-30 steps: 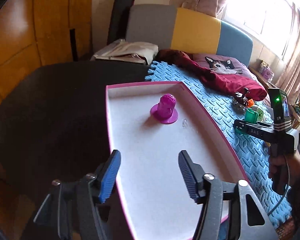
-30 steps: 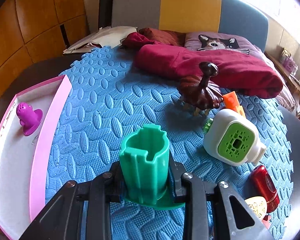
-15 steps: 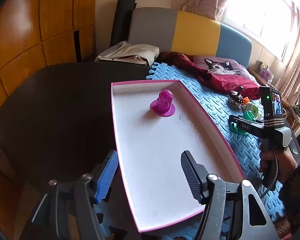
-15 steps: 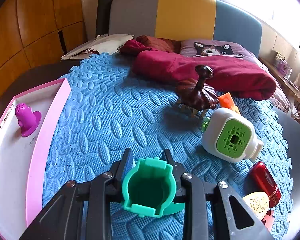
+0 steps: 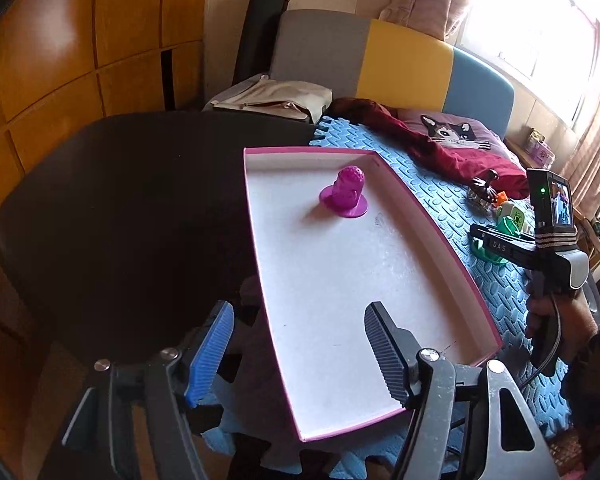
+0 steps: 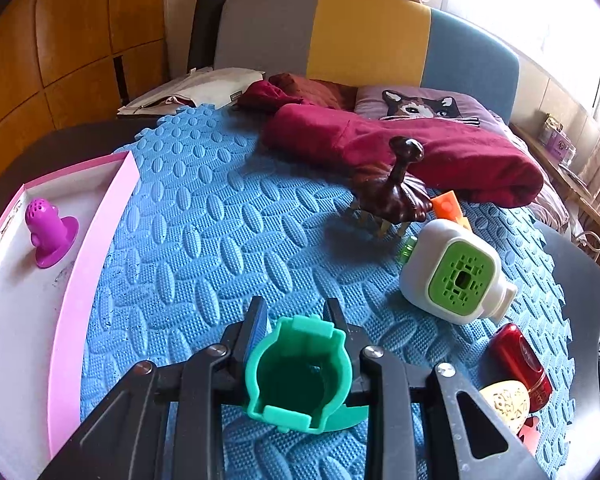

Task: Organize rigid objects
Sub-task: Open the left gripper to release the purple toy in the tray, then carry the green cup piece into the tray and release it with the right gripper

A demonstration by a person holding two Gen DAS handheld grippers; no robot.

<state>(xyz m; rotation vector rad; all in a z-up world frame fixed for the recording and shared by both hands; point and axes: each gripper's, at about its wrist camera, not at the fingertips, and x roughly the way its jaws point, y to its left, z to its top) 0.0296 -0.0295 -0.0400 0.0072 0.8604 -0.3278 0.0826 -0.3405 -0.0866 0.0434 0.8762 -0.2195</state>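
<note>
My right gripper (image 6: pixel 296 324) is shut on a green plastic holder (image 6: pixel 298 372), held above the blue foam mat (image 6: pixel 204 240); it also shows in the left wrist view (image 5: pixel 496 240). A pink-rimmed white tray (image 5: pixel 340 280) lies at the mat's left with a purple plastic piece (image 5: pixel 346 194) standing in its far end; the piece also shows in the right wrist view (image 6: pixel 48 228). My left gripper (image 5: pixel 300 340) is open and empty over the tray's near end. On the mat lie a white and green device (image 6: pixel 456 272), a brown figurine (image 6: pixel 392 192), an orange block (image 6: pixel 446 204) and a red object (image 6: pixel 520 360).
A dark red cloth (image 6: pixel 420 148) and a cat cushion (image 6: pixel 420 106) lie at the back of the mat. A cream patterned object (image 6: pixel 504 404) sits by the red one. A black table (image 5: pixel 120 200) lies left of the tray. A grey, yellow and blue headboard (image 6: pixel 360 36) stands behind.
My right gripper has lifted the green holder and tipped it so that its open end faces the camera. My left gripper has pulled back and up from the tray, still open.
</note>
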